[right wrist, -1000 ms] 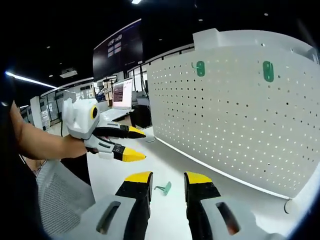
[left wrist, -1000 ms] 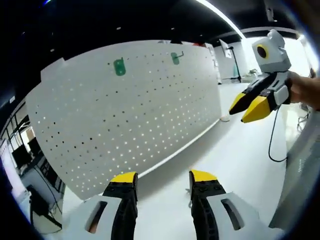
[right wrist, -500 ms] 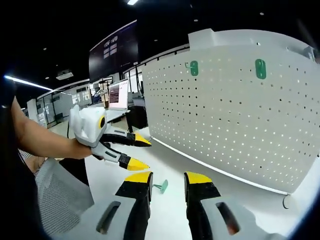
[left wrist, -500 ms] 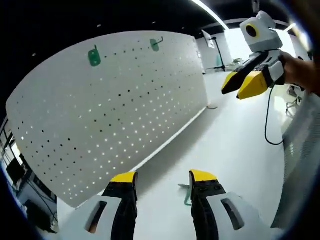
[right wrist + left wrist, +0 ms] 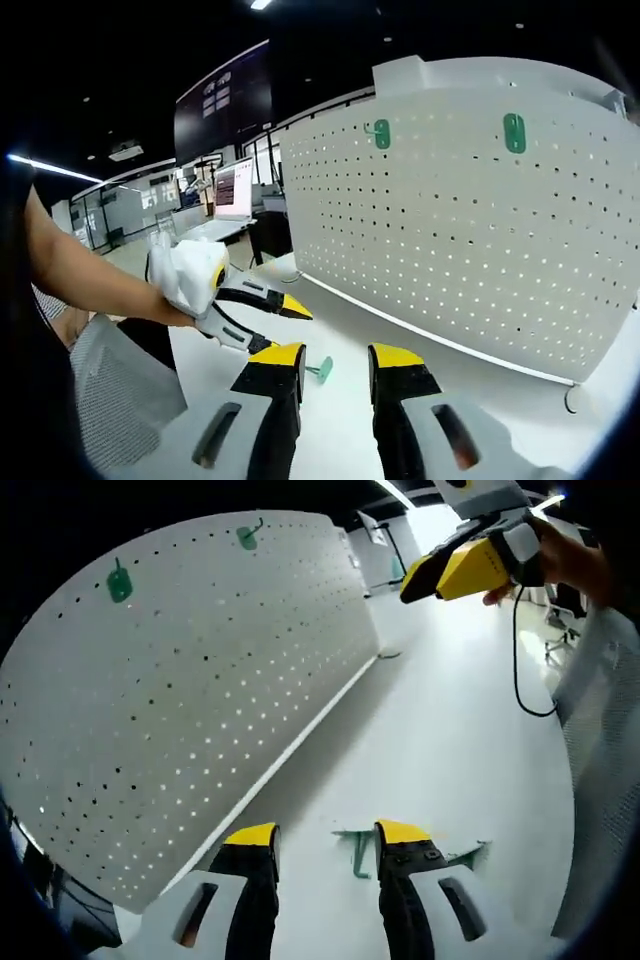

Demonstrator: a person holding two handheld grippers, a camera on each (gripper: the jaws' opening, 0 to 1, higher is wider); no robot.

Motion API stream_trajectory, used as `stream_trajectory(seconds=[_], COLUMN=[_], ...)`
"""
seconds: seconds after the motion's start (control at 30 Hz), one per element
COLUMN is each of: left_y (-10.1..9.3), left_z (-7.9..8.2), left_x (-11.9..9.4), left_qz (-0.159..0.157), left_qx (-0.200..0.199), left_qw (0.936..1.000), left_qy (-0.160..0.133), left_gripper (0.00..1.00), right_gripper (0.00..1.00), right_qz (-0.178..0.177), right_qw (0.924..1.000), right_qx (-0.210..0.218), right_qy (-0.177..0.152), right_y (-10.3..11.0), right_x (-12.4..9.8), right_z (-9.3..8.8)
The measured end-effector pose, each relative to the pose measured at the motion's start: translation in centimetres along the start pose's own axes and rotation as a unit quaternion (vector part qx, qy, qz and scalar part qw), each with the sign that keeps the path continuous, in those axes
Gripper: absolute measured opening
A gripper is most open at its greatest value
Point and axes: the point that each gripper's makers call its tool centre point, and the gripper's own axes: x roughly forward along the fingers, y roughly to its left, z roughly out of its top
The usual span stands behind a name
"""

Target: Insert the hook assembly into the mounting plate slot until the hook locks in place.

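A white pegboard (image 5: 200, 680) stands upright on the white table (image 5: 450, 740). A green plate (image 5: 118, 583) and a green hook (image 5: 247, 537) hang near its top edge; in the right gripper view they are the plate (image 5: 514, 132) and the hook (image 5: 378, 133). A loose green hook piece (image 5: 355, 850) lies on the table between my left gripper's (image 5: 326, 836) open jaws, close to the right one. A second green piece (image 5: 470, 855) lies just right of it. In the right gripper view my left gripper (image 5: 280, 327) hovers low by the loose hook (image 5: 322, 370). My right gripper (image 5: 337, 355) is open and holds nothing.
My right gripper (image 5: 420, 580) hangs high at the upper right, a black cable (image 5: 522, 670) trailing from it. Grey mesh fabric (image 5: 605, 740) borders the table's right side. A person's arm (image 5: 80, 280) reaches in from the left. Desks and a monitor (image 5: 235, 190) stand behind.
My left gripper has dropped toward the table and tipped down, bringing the loose green hook in between its jaws. The right gripper has barely moved.
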Motion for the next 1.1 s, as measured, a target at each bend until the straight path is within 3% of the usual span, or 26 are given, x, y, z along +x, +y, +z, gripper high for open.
stream_trajectory(seconds=[0.57, 0.9, 1.1], left_y=[-1.6, -3.4, -3.5], left_z=[-0.2, -0.4, -0.6], left_x=[2.6, 3.5, 3.4], left_qz=[-0.058, -0.105, -0.113], left_qx=[0.07, 0.104, 0.121], left_qw=[0.9958, 0.9886, 0.9856], left_qy=[0.017, 0.029, 0.035], left_gripper=[0.31, 0.24, 0.21], right_gripper=[0.24, 0.24, 0.24], right_qz=[-0.007, -0.01, -0.01], right_qw=[1.0, 0.9999, 0.9999], right_qx=[0.005, 0.008, 0.008], right_qy=[0.0, 0.0, 0.0], right_y=[-0.4, -0.7, -0.8], right_x=[-0.3, -0.2, -0.3], right_z=[-0.2, -0.2, -0.2])
